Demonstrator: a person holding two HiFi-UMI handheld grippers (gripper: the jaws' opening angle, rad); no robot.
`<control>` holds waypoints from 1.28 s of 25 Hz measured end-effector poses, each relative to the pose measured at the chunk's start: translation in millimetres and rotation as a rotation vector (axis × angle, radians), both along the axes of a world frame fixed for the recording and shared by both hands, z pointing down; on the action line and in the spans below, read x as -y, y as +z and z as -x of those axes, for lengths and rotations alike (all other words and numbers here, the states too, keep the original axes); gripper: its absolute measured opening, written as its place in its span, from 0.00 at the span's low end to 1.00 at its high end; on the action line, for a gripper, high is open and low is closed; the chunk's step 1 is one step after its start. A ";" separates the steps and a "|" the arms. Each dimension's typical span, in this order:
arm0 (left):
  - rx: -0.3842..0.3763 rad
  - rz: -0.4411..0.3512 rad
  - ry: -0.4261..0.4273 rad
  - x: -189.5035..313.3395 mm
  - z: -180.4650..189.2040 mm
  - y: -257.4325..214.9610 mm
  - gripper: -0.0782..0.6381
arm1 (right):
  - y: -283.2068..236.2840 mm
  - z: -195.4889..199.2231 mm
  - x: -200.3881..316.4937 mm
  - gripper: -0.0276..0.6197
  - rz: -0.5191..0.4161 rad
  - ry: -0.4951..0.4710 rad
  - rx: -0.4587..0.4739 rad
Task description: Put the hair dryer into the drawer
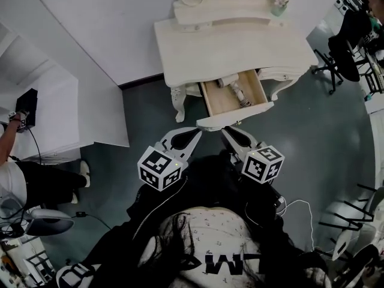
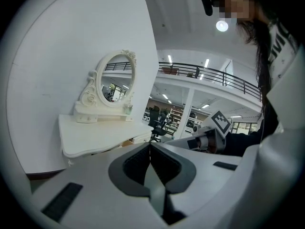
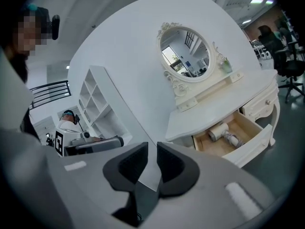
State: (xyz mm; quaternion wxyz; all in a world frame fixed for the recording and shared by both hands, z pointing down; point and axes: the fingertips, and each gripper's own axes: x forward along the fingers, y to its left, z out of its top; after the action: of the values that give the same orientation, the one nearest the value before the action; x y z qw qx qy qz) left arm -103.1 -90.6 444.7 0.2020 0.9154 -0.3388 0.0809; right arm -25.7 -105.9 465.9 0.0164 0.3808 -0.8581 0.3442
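Note:
The white hair dryer (image 1: 234, 87) lies in the open wooden drawer (image 1: 211, 102) of the white dressing table (image 1: 228, 47); the right gripper view also shows the hair dryer (image 3: 224, 132) in the drawer (image 3: 250, 144). Both grippers hang in front of the drawer, apart from it. My left gripper (image 1: 193, 134) is shut, its pads touching in the left gripper view (image 2: 150, 147), and it holds nothing. My right gripper (image 1: 231, 134) is shut too, a thin slit between its pads (image 3: 152, 149) and nothing in it.
An oval mirror (image 3: 185, 54) and a small green bottle (image 1: 278, 5) stand on the table top. A white shelf unit (image 1: 60, 107) and a seated person (image 1: 18, 176) are at the left. A black office chair (image 1: 345, 47) stands at the right, and a cable (image 1: 300, 204) lies on the grey floor.

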 end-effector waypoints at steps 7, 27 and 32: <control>-0.015 -0.003 -0.004 -6.7 -8.3 -3.5 0.11 | -3.9 0.0 -11.5 0.15 -0.011 -0.038 -0.051; 0.048 -0.017 -0.060 -85.7 -100.1 -10.7 0.11 | -12.0 -83.0 -88.6 0.15 -0.053 -0.097 -0.021; 0.057 -0.027 -0.077 -115.7 -123.1 -10.2 0.11 | -10.1 -102.6 -117.7 0.15 -0.057 -0.122 -0.010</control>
State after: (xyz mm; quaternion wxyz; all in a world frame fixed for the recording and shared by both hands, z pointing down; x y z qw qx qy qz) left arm 20.0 25.1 434.5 0.1829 0.9015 -0.3806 0.0947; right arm 76.9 11.8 455.8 0.0307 0.3297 -0.8890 0.3162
